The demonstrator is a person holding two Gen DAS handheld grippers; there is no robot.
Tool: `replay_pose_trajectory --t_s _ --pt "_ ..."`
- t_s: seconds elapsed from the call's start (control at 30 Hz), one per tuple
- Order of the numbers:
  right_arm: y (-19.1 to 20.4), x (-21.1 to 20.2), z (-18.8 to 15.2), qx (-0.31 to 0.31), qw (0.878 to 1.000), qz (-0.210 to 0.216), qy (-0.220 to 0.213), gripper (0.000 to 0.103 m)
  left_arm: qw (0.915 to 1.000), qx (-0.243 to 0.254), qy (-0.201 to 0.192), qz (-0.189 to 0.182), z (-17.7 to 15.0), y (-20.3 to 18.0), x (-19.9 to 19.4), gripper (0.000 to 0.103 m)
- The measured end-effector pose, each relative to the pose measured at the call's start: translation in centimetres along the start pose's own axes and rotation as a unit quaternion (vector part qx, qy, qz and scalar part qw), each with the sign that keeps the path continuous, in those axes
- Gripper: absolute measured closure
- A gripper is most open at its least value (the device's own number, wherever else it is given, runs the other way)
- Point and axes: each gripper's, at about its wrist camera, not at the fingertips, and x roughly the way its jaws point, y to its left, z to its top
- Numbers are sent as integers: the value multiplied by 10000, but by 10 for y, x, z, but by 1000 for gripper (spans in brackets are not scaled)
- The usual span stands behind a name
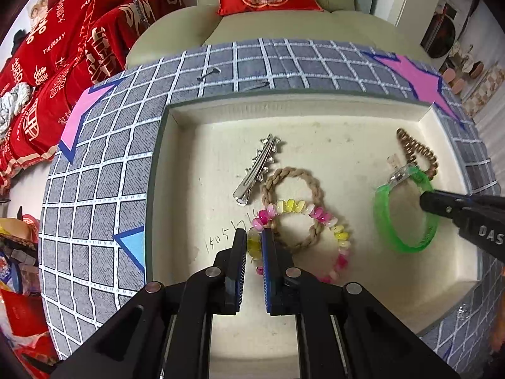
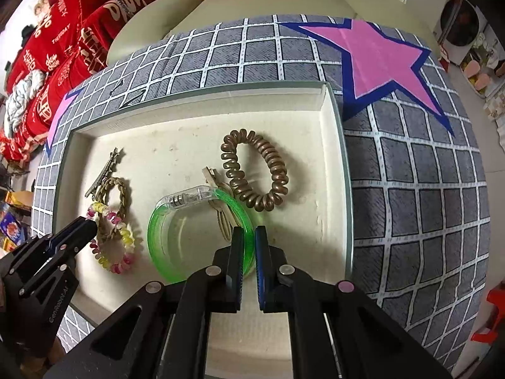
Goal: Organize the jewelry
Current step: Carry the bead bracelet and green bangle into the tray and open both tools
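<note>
Both grippers stand inside the tray (image 1: 176, 189): left gripper (image 1: 254, 240) fingers pinch the beaded bracelet (image 1: 315, 213) at 9 o'clock, right gripper (image 2: 249, 237) fingers pinch the green bangle (image 2: 164, 237) at 3 o'clock.

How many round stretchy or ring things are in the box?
4. A braided tan hair tie mid-tray, a pink-and-yellow beaded bracelet overlapping it, a green translucent bangle to their right, and a bronze spiral coil hair tie farthest right.

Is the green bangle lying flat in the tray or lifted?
Tilted, partly lifted: the green bangle is pinched at its rim by the right tool, its far side low over the tray.
</note>
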Motion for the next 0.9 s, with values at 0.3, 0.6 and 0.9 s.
replay_pose_trajectory --t_s 0.3,0.6,0.9 --pt "2 0 2 -45 9999 149 47 81 9994 207 -101 245 1 -9 -5 85" --pt "-9 -27 5 380 9956 783 -333 63 9991 210 -276 261 3 -11 -18 2" --pt "-8 -52 4 477 9929 946 -547 54 9973 165 -652 306 3 -10 -42 0"
